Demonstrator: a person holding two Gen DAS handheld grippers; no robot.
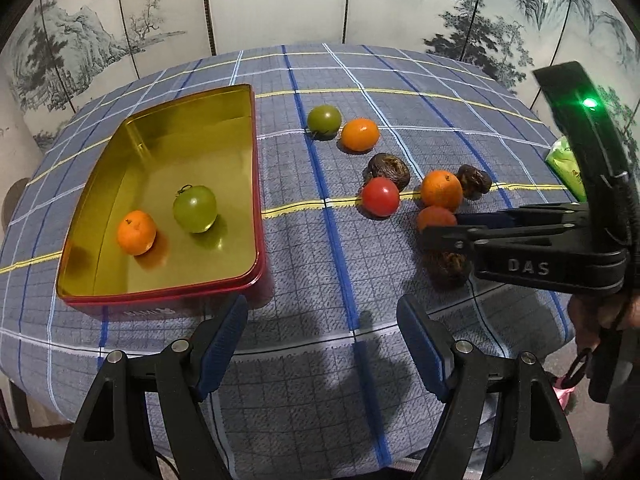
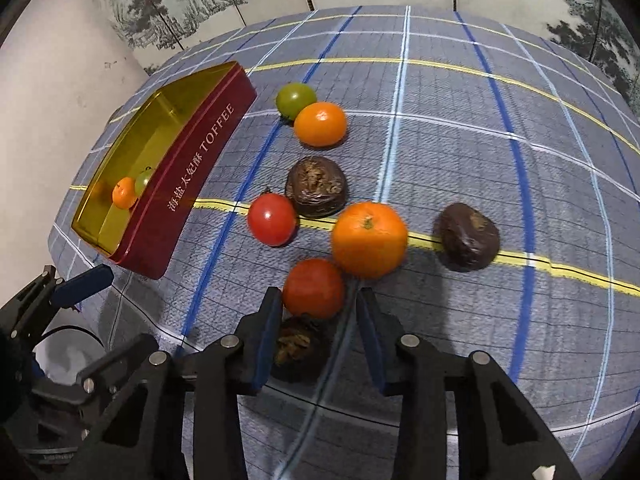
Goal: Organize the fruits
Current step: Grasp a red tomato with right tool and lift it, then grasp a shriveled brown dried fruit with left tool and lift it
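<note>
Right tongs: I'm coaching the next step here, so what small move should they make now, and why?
Probably ease the right tongs slightly forward and close. They are open, the orange-red fruit sits just ahead of their tips, a dark fruit lies between them, and the tin holds only two fruits.

A green packet [image 1: 566, 168] hides behind the right hand-held gripper [image 1: 438, 230] — its label unreadable.

The tin [image 2: 192, 184] reads "海盐太妃酥 TOFFEE"; the right hand-held gripper [image 1: 440, 228] reads "DAS".
</note>
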